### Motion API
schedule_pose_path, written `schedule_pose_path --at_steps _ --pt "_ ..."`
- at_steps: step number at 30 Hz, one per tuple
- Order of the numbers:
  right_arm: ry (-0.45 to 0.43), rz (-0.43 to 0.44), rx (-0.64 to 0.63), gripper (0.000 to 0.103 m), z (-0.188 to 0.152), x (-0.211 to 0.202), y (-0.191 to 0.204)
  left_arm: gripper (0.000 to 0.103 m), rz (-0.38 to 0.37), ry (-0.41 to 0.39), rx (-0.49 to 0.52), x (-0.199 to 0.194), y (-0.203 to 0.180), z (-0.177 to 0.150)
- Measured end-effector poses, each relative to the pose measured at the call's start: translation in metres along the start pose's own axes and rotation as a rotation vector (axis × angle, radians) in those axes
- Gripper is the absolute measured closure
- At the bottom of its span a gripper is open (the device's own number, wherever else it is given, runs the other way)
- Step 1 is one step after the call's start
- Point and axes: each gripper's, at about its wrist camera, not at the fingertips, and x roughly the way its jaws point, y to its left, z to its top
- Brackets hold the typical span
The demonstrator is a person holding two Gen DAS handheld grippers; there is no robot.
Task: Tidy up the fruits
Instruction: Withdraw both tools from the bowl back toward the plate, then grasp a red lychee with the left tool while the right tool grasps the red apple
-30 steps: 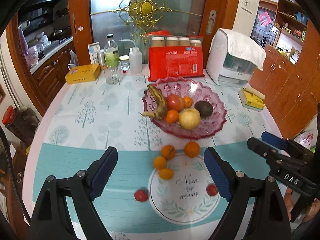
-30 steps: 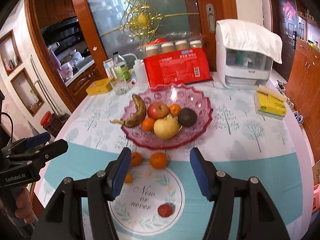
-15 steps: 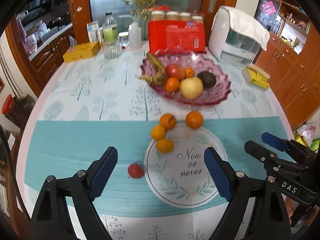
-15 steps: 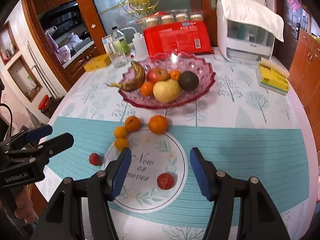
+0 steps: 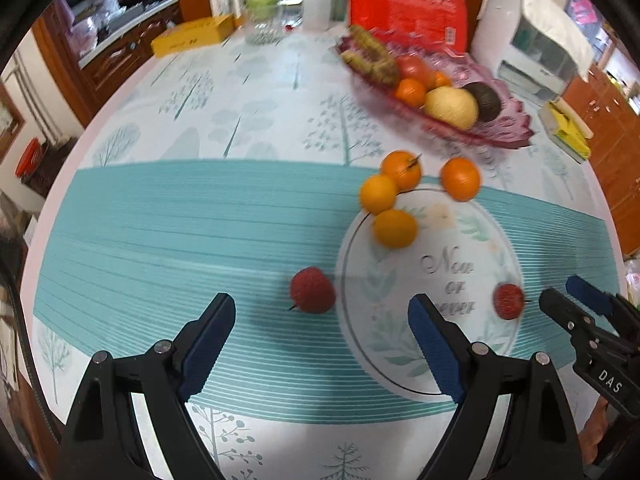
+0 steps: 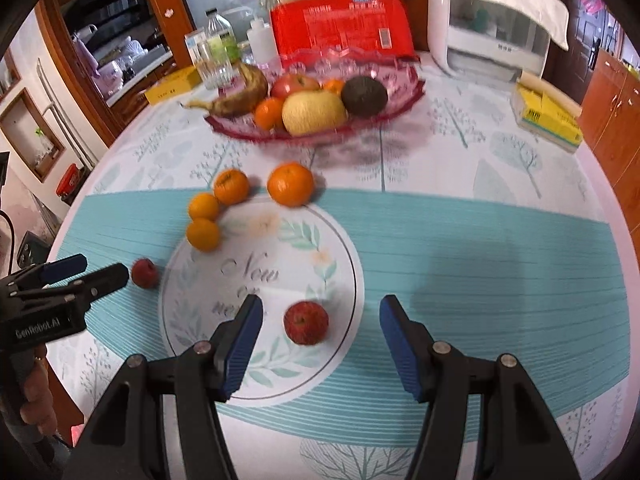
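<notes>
Left wrist view has the left gripper (image 5: 322, 320), jaws wide and empty, over a red fruit (image 5: 312, 290) on the teal tablecloth (image 5: 160, 240). Right wrist view shows the right gripper (image 6: 320, 322), jaws apart, holding nothing, framing another red fruit (image 6: 306, 322). Four oranges (image 6: 231, 186) lie before the blurred pink bowl (image 6: 404, 92).

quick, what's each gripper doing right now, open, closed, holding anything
Left gripper: open, empty, a red fruit just ahead.
Right gripper: open, empty, another red fruit between its fingers, untouched.
</notes>
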Motion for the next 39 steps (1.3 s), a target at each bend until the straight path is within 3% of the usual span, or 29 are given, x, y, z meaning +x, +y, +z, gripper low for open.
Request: schedule_pose_path --at_steps 10,16,21,23,28,32,39 --pt "0.066 0.024 0.010 0.042 -0.010 0.029 -0.001 0.016 0.008 0.026 -0.032 0.025 0.011 -0.002" --pt "0.069 0.022 -0.005 0.042 -0.012 0.036 0.000 0.028 0.007 0.032 -0.028 0.035 0.011 0.000" --pt "0.069 0.011 -0.023 0.042 -0.013 0.040 0.002 0.049 0.003 0.050 -0.017 0.046 0.010 -0.001" --pt "0.068 0.008 -0.027 0.044 -0.013 0.042 0.002 0.060 0.001 0.057 -0.015 0.050 0.010 -0.003" --pt "0.062 0.000 -0.052 0.056 -0.016 0.046 0.007 0.071 -0.018 0.053 -0.008 0.054 0.008 -0.005" --pt "0.055 0.005 -0.079 0.069 -0.016 0.047 0.013 0.073 -0.016 0.046 0.005 0.055 0.005 -0.005" --pt "0.055 0.019 -0.090 0.070 -0.015 0.046 0.016 0.074 -0.032 0.041 0.002 0.053 0.007 -0.006"
